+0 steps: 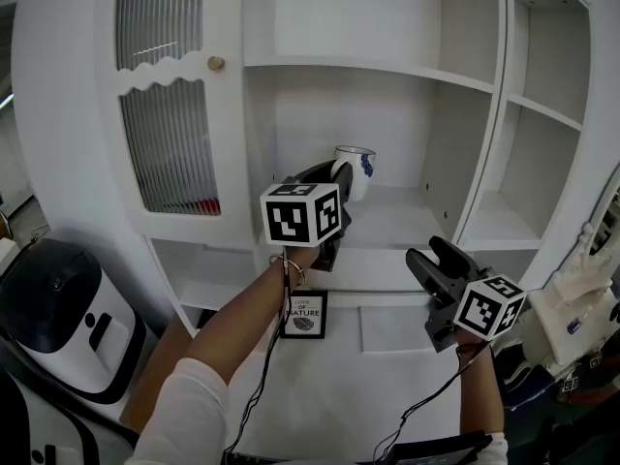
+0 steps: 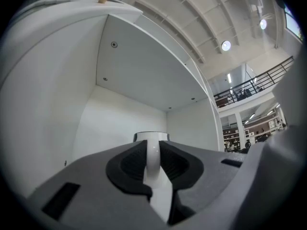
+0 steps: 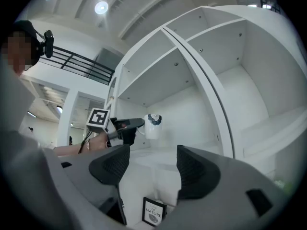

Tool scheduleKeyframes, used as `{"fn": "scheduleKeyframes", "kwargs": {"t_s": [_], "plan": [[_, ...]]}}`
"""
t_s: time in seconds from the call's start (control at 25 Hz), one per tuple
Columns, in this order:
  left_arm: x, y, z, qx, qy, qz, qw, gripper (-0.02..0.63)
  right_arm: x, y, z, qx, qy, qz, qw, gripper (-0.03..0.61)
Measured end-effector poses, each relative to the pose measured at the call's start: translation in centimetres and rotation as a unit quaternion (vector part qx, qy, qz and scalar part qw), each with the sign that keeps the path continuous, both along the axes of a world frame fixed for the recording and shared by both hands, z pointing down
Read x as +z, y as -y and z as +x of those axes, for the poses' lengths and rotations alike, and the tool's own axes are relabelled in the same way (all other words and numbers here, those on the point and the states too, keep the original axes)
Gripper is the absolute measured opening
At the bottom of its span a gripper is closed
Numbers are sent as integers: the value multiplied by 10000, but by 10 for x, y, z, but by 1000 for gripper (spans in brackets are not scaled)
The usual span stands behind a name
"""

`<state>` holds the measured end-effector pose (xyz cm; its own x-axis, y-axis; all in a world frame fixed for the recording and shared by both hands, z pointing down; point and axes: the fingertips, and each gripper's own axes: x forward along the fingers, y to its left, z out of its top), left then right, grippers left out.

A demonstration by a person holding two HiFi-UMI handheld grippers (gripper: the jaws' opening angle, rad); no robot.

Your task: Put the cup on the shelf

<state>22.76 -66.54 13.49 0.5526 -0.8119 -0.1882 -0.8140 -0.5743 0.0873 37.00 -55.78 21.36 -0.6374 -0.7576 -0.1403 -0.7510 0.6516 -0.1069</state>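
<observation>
White cup (image 1: 356, 167), handle clamped in the left gripper's (image 1: 335, 174) jaws, is inside the shelf (image 1: 399, 217); right gripper's (image 1: 432, 256) jaws released.

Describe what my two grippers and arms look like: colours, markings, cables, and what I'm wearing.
Both the left gripper and the right gripper are dark grey plastic with textured black pads. Each carries a white cube printed with black square markers. A thin black cable runs back along each forearm. The sleeves are white.
</observation>
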Motion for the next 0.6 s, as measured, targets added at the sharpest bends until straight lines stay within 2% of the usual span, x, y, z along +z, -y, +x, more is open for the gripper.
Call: {"fn": "scheduleKeyframes", "kwargs": {"t_s": [0.24,0.44,0.6], "plan": [[9,19,17,3,284,-112,9995,71,30,-7,19,5,220,-258,9994,322],[17,39,26,27,468,-416,9980,71,44,-10,38,93,384,-376,9985,316],[17,51,35,65,836,-452,9955,71,52,-12,53,174,442,-433,9979,311]]}}
